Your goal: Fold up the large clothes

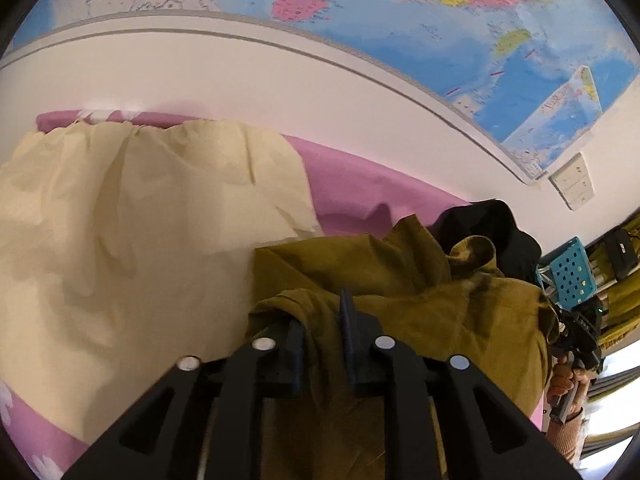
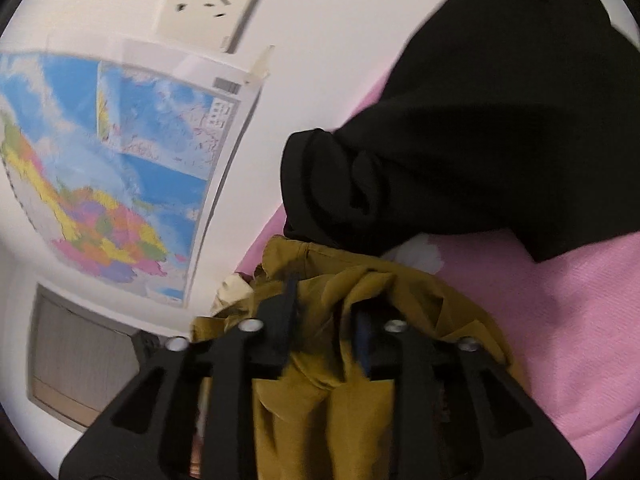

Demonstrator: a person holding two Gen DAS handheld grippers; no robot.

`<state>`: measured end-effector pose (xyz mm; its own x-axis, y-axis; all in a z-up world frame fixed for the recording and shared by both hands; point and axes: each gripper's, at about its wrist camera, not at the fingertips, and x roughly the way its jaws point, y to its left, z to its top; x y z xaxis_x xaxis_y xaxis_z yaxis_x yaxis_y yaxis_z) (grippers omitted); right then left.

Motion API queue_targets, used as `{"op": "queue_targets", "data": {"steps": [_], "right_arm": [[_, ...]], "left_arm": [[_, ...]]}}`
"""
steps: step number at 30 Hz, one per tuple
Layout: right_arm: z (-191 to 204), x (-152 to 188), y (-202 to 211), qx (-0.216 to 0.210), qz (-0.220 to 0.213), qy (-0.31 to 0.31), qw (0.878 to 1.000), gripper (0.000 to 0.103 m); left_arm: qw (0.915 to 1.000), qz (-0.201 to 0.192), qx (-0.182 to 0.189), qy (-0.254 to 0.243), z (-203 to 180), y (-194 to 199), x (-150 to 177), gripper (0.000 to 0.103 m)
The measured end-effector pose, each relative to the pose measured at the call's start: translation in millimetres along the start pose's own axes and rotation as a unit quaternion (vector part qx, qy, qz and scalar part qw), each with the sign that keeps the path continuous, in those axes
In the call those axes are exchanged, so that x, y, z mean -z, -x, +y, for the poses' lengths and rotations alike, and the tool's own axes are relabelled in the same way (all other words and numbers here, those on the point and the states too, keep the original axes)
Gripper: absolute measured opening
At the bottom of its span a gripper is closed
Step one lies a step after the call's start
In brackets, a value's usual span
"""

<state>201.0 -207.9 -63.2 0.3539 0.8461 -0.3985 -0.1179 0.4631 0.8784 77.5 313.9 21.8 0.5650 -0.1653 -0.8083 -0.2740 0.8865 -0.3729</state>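
An olive-mustard garment (image 1: 420, 304) is bunched up above a pink bed sheet (image 1: 360, 188). My left gripper (image 1: 324, 320) is shut on a fold of it, cloth pinched between the fingers. In the right wrist view my right gripper (image 2: 326, 304) is shut on another part of the same olive garment (image 2: 328, 360), which hangs down between the fingers. The right gripper and the hand holding it show at the right edge of the left wrist view (image 1: 576, 344).
A cream garment (image 1: 140, 232) lies spread on the sheet to the left. A black garment (image 2: 480, 140) lies in a heap on the pink sheet (image 2: 560, 320) beyond the olive one. A wall map (image 1: 440, 20) and a wall socket (image 2: 208, 4) are behind. A blue basket (image 1: 572, 276) stands at the right.
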Motion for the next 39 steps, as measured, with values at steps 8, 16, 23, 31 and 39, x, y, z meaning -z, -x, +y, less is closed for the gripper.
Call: {"op": "queue_targets", "data": {"steps": [8,16,23,31,39], "right_arm": [[22.9,13.6,18.7,-0.011,-0.032,0.032,0.999,0.066],[96.0,52.4,24.1,0.075,-0.035,0.227,0.970,0.076],[103.6,90.2,-69.9,0.238,0.063,0.368,0.897,0.069],[115.8,59.2,-41.3,0.201,-0.021,0.359,0.911,0.003],[93.5,29.0,-53.0,0.231,-0.026,0.320,0.918,0.003]], "left_arm": [[0.9932,-0.091,0.003,-0.072,-21.8,43.1,30.8,0.060],[0.9703,-0.111,-0.014,-0.215,-77.7,51.0,72.4,0.073],[0.9661,-0.007,-0.036,-0.256,-105.7,-32.1,79.2,0.072],[0.9644,-0.011,-0.093,-0.247,-105.1,-56.0,64.4,0.004],[0.9714,-0.056,-0.111,-0.202,-87.1,-46.7,30.1,0.004]]}}
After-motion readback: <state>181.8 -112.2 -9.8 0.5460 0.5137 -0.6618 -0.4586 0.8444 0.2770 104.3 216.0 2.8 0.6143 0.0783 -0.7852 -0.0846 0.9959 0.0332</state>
